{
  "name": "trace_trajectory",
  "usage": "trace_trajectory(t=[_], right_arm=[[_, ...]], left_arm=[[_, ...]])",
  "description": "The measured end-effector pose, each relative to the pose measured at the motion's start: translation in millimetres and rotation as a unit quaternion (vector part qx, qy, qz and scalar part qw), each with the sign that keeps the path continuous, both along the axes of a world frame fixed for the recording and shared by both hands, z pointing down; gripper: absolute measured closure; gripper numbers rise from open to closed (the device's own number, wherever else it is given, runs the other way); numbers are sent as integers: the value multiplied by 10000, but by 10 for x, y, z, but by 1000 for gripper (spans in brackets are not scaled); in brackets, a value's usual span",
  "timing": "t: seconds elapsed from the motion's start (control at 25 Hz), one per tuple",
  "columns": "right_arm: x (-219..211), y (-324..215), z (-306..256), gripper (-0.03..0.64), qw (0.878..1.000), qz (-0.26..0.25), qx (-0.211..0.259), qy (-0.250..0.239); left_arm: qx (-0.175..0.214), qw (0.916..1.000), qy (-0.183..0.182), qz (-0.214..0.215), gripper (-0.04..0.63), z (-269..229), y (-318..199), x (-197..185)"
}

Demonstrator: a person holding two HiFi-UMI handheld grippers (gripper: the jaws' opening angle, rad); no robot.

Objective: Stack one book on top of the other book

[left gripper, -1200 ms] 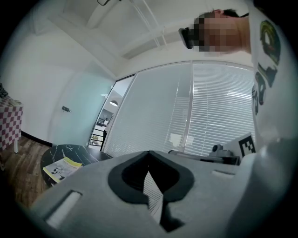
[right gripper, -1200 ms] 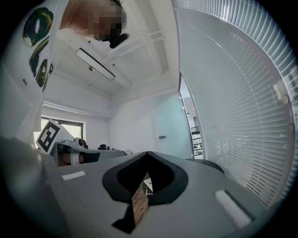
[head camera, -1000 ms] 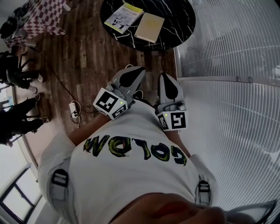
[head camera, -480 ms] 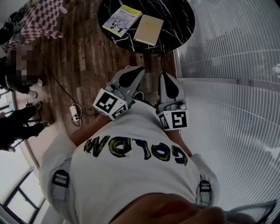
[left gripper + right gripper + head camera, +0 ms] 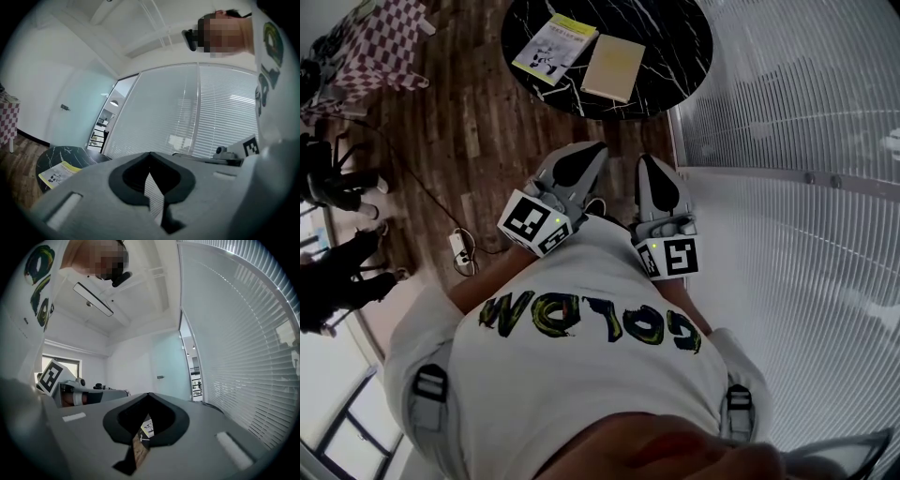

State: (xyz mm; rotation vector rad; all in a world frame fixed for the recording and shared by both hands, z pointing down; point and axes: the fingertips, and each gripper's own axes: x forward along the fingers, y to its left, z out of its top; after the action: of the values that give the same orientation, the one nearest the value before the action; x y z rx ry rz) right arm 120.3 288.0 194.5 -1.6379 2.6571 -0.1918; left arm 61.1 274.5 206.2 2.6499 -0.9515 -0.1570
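Standing short of a round black marbled table, on a wooden floor beside a slatted glass wall. Holding the left gripper and the right gripper side by side at the waist, pointed level toward the table, each with jaws pressed together and nothing between them. Can make out 2 books lying flat on the near-left part of the tabletop: a yellow-and-white illustrated book to the left and a plain tan book just beside it to the right, close at the edges but apparently not overlapping. Well apart from both grippers, so no contact with either book. Reads as the approach step, with stacking not yet begun. Next calls for closing the gap to the table, spreading at least 1 pair of jaws, then coming in low at a free edge of 1 book to slip a jaw under the cover. Probably easiest to take the tan book by its near edge, lift it clear and lay it square over the illustrated one; could equally go the other way. Worth steadying the lower book with the other gripper against sliding on the smooth marble. Also worth minding the power strip on the floor to the left when stepping in.
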Motion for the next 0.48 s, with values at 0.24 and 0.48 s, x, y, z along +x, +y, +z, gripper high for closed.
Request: trace_trajectory(t=[0.24,0.48], right_arm=[[27,-117,23,615,9999,69,-83,3],[41,-248,95,616,9999,56,-129,12]], left_arm=[[-71,10000,34,15,594,15,-122,-1],[-121,9999,39,16,594,95,-266,24]])
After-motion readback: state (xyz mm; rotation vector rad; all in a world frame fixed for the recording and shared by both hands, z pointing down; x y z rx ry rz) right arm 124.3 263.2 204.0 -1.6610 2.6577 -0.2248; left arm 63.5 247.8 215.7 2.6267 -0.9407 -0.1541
